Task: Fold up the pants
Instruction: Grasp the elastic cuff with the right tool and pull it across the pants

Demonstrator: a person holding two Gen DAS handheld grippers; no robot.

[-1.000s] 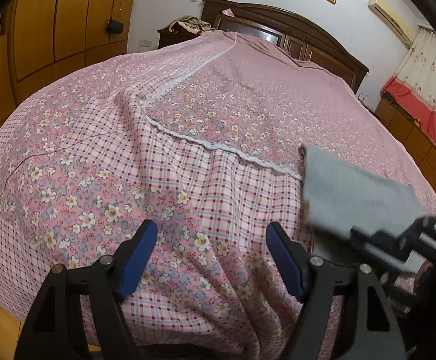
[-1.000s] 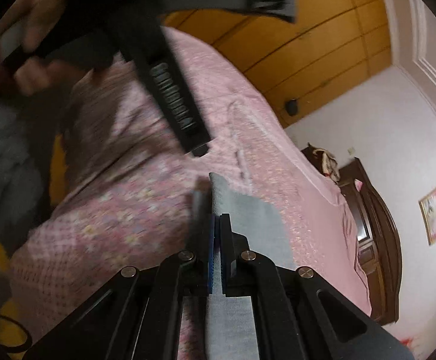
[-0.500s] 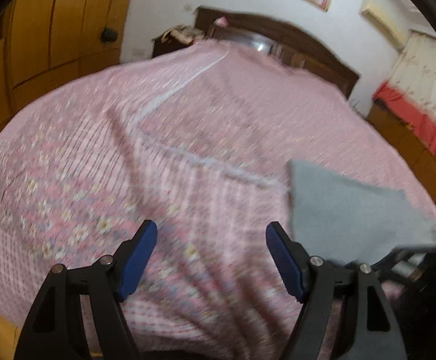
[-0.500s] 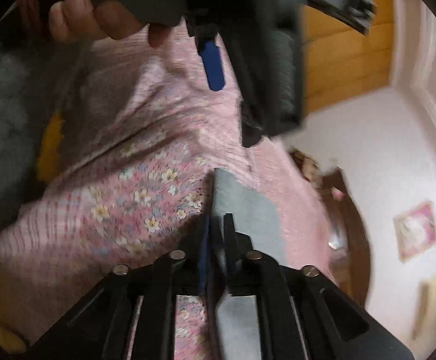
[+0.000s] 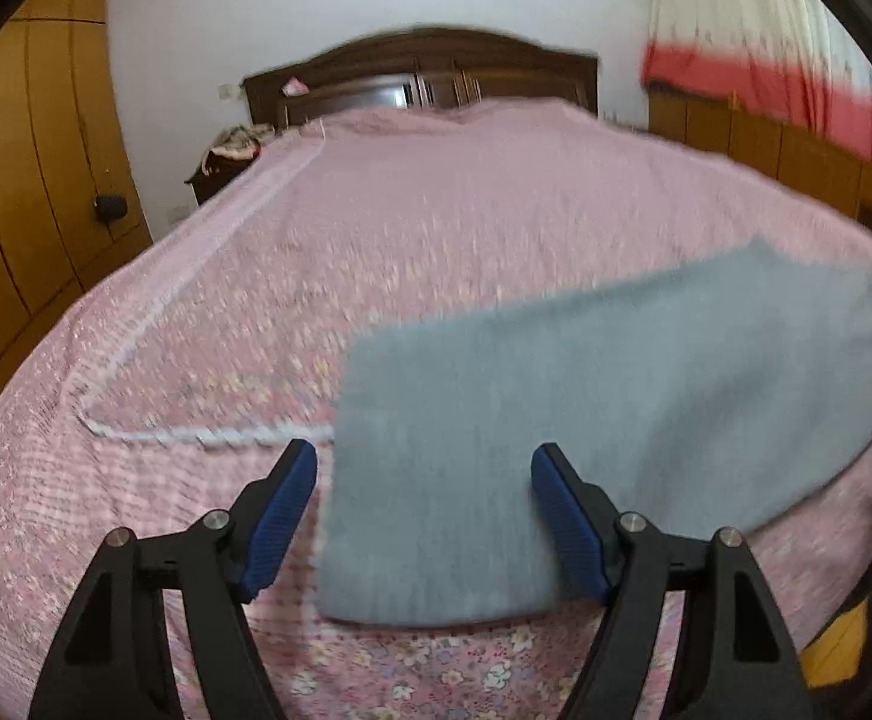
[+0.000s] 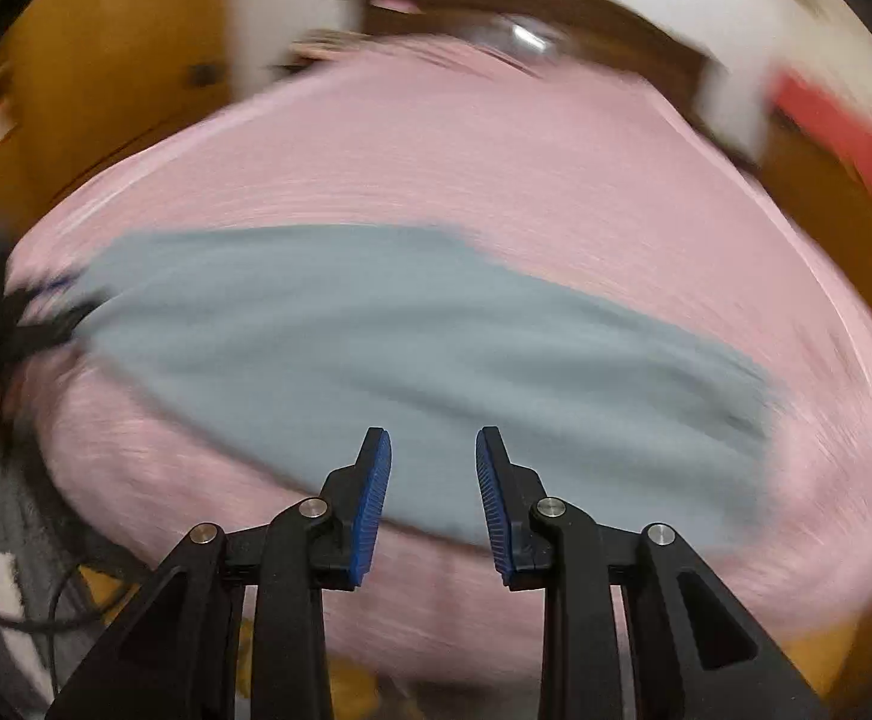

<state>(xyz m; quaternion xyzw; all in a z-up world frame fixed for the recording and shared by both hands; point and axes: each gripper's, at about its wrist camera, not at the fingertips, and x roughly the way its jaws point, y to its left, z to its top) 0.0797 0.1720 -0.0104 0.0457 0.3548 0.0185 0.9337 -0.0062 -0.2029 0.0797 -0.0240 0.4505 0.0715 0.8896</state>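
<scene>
The grey pants (image 5: 586, 420) are lying folded flat on the pink bed (image 5: 376, 240). The left hand-held gripper (image 5: 424, 516) is hovering wide above their near end. The right hand-held gripper (image 6: 433, 498), its jaws just opening, is gaping narrowly over them, gripping nothing.

Bare pink bedspread (image 5: 436, 240) lies open beyond the grey pants (image 5: 556, 432); the headboard (image 5: 424, 69) bounds its far end.

A home bedroom: pink floral bed (image 5: 436, 252), wooden headboard (image 5: 424, 72), wardrobe (image 5: 28, 180).
</scene>
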